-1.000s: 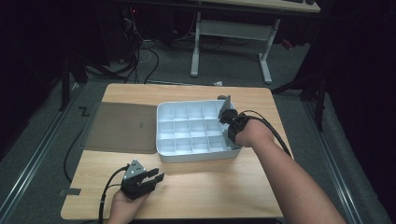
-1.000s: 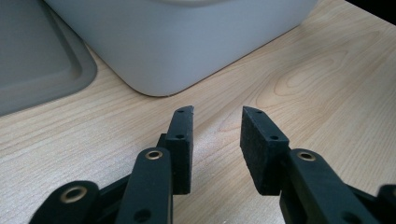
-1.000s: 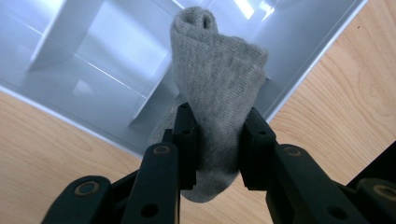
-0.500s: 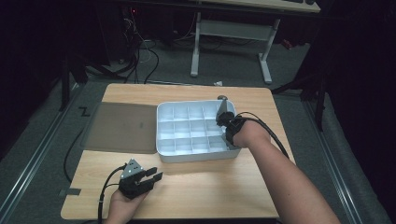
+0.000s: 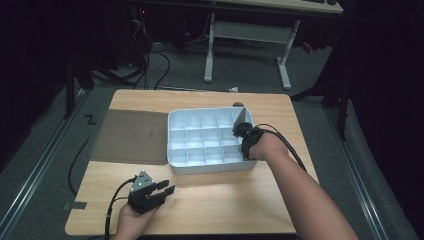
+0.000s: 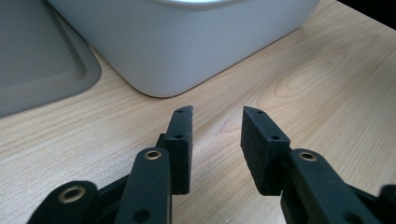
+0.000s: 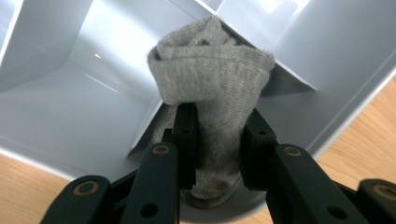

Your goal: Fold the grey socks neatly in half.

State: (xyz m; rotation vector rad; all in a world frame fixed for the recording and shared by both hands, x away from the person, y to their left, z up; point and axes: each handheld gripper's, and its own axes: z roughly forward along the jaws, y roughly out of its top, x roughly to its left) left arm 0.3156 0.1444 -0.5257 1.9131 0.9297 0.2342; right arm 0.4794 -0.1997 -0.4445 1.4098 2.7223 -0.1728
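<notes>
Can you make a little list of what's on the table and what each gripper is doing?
table: light wooden top
box: white divided box with many small compartments, near the middle of the table
lid: flat grey lid, lying beside the box
sock: rolled grey sock, held over a compartment at the box's right end
right gripper: shut on the sock
left gripper: open, holding nothing, over bare wood in front of the box
</notes>
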